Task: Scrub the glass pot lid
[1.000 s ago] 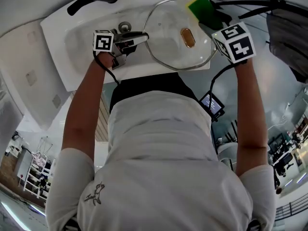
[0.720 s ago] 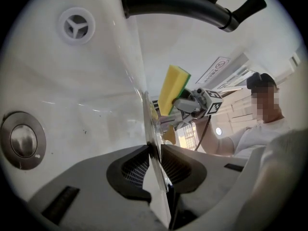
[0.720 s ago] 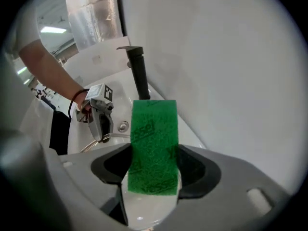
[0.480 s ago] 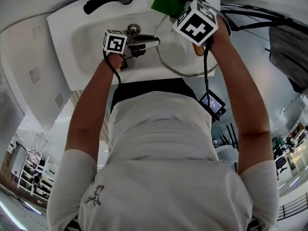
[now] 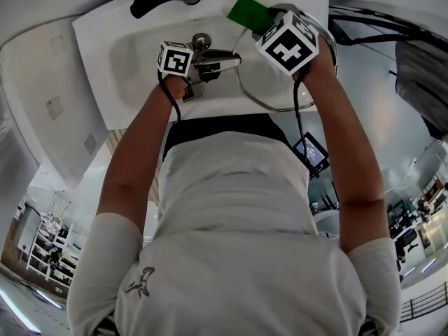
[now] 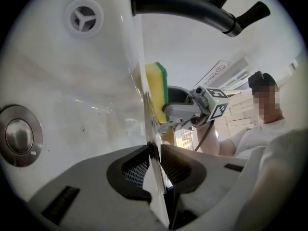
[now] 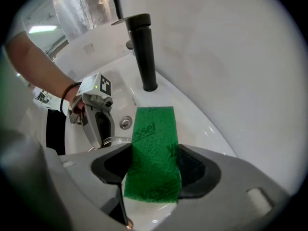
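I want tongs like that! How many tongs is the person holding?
2. The left tongs grip the glass lid by its rim; the right tongs hold the green sponge by it.

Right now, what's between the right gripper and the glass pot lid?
The sponge, clamped in the right gripper, its yellow side facing the glass pot lid; the left gripper view shows this edge-on.
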A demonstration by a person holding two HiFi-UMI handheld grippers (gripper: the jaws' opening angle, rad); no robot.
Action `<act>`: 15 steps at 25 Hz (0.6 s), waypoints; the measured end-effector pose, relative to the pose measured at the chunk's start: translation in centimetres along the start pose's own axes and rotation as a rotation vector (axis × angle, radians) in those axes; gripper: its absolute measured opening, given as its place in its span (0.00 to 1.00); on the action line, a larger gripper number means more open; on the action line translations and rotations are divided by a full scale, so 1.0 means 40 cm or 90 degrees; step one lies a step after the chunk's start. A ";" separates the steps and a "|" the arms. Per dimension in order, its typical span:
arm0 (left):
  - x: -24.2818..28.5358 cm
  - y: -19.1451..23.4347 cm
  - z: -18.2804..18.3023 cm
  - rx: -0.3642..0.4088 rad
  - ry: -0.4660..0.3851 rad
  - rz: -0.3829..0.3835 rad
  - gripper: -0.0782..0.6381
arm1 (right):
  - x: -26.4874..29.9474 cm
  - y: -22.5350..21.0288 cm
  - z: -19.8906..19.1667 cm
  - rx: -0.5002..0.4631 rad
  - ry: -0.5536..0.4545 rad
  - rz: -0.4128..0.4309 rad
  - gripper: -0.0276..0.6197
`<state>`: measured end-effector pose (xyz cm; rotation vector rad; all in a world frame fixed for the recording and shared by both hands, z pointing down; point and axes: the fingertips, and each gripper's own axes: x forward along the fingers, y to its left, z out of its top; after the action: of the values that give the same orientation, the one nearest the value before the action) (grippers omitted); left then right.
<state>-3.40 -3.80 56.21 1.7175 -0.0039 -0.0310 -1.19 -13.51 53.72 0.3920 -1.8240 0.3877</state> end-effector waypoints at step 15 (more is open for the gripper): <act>0.000 0.002 -0.006 -0.005 0.000 -0.004 0.21 | -0.021 0.157 -0.053 0.089 -0.035 -0.022 0.49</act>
<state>-3.39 -3.59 56.34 1.7093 0.0010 -0.0355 -2.03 -6.91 53.09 0.5345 -1.8469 0.4857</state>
